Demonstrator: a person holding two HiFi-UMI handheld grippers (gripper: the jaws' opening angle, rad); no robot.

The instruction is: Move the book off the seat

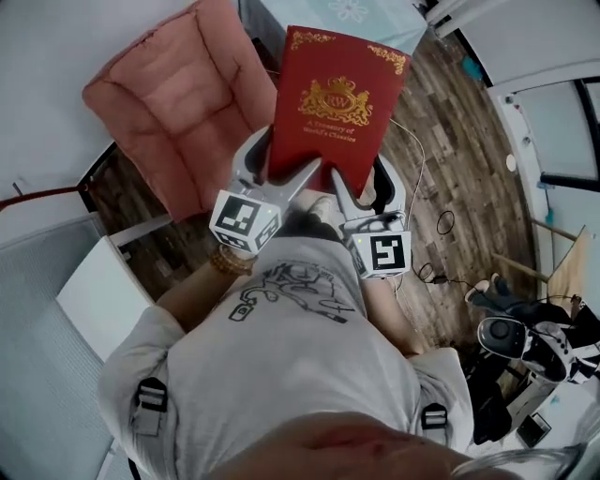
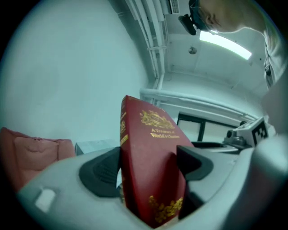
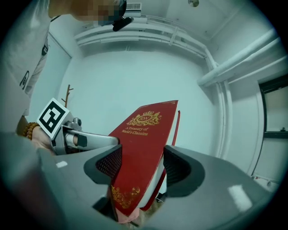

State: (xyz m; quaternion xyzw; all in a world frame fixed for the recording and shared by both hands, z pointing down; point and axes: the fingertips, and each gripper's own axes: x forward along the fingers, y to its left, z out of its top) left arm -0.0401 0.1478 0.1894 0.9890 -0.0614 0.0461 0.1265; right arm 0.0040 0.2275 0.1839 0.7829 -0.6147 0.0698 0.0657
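A red hardback book [image 1: 337, 94] with gold print is held up in the air in front of the person, over the wood floor, to the right of the pink cushioned seat [image 1: 178, 103]. My left gripper [image 1: 281, 173] is shut on the book's lower left edge, and my right gripper [image 1: 361, 192] is shut on its lower right edge. In the left gripper view the book [image 2: 148, 134] stands upright between the dark pads [image 2: 101, 173]. In the right gripper view the book [image 3: 144, 130] leans between both pads [image 3: 177, 168], with the left gripper [image 3: 67, 130] beyond it.
The pink seat [image 2: 27, 152] stands against the wall at the left. A white cabinet [image 1: 103, 295] is at the lower left and a pale table [image 1: 347, 14] at the top. Cables [image 1: 441, 225] lie on the wood floor, with bags and gear [image 1: 525, 347] at the right.
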